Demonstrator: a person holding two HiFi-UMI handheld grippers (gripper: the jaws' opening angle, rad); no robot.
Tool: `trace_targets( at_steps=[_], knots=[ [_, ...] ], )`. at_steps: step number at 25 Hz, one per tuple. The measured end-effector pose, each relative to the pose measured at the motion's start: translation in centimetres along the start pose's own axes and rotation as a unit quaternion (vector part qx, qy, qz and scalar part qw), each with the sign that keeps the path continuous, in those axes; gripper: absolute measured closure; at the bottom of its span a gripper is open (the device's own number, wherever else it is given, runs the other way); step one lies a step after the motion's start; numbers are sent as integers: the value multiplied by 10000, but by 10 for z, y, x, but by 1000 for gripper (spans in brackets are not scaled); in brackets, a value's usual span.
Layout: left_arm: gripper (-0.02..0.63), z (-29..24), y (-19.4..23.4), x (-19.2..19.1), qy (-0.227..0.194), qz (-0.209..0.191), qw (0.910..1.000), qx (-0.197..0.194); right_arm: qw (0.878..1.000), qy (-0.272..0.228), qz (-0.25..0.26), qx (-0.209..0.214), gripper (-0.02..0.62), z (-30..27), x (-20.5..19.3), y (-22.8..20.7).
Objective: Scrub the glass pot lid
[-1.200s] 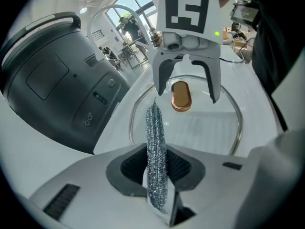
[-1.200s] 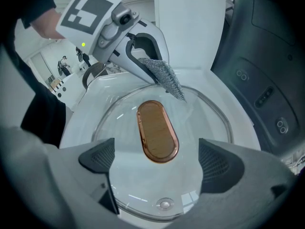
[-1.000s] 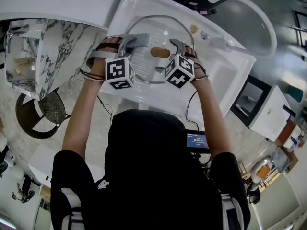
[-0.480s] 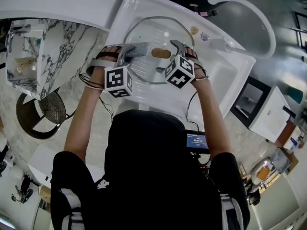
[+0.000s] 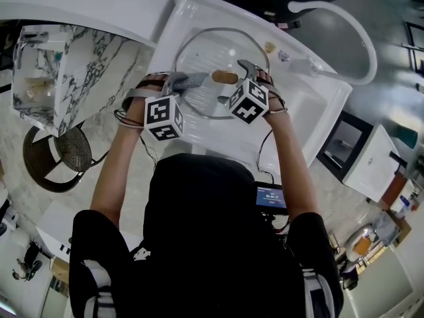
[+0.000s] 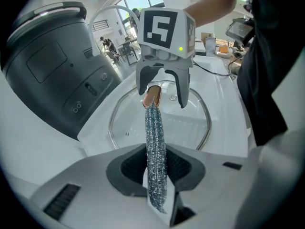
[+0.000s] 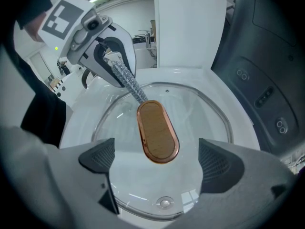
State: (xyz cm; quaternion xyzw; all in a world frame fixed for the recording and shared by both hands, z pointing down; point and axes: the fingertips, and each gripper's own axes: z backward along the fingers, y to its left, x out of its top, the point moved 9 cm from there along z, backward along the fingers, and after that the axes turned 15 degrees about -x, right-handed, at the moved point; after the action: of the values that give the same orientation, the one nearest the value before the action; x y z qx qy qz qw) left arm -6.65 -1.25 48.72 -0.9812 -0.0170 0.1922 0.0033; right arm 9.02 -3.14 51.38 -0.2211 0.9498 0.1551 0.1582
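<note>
— Found the glass pot lid (image 7: 200, 113) flat in the sink (image 5: 301, 121), near its far edge, and the left gripper (image 6: 159, 194) clamped on the scrubber (image 6: 155, 142), tip against the handle (image 7: 157, 132).
— Noted the right gripper (image 6: 163, 90) spread wide, holding nothing. Might have skated under scrubbing, with no grip steadying it.

Carrier: white sink (image 5: 311, 105), shallow basin.
Lying on it: glass pot lid (image 5: 202, 48), laid flat on the sink bottom, brown oval handle (image 5: 224, 77) turned up.
Far rim: two small items (image 5: 267, 44) are seen, too small to be identified.
Left side: marble-patterned table (image 5: 93, 71), just beside the sink.
</note>
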Motion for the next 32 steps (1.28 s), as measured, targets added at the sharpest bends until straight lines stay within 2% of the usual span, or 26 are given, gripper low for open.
trace_targets(
  at_steps=[12, 17, 20, 23, 32],
  knots=[
    [528, 14, 1, -6, -225, 340, 9990, 208, 9999, 85, 41, -95, 101, 2, 1, -1],
    [528, 22, 3, -7, -399, 495, 9975, 293, 9994, 35, -302, -138, 101, 14, 5, -9],
    [528, 26, 4, -6, -393, 451, 9977, 319, 9991, -1, -371, -202, 101, 24, 7, -12],
    [528, 32, 7, -5, -522, 520, 9966, 359, 9973, -140, -677, -230, 101, 36, 10, -16],
    [528, 64, 16, 6, -1053, 852, 9888, 630, 9892, -415, -1210, -713, 103, 77, 20, -26]
  ],
)
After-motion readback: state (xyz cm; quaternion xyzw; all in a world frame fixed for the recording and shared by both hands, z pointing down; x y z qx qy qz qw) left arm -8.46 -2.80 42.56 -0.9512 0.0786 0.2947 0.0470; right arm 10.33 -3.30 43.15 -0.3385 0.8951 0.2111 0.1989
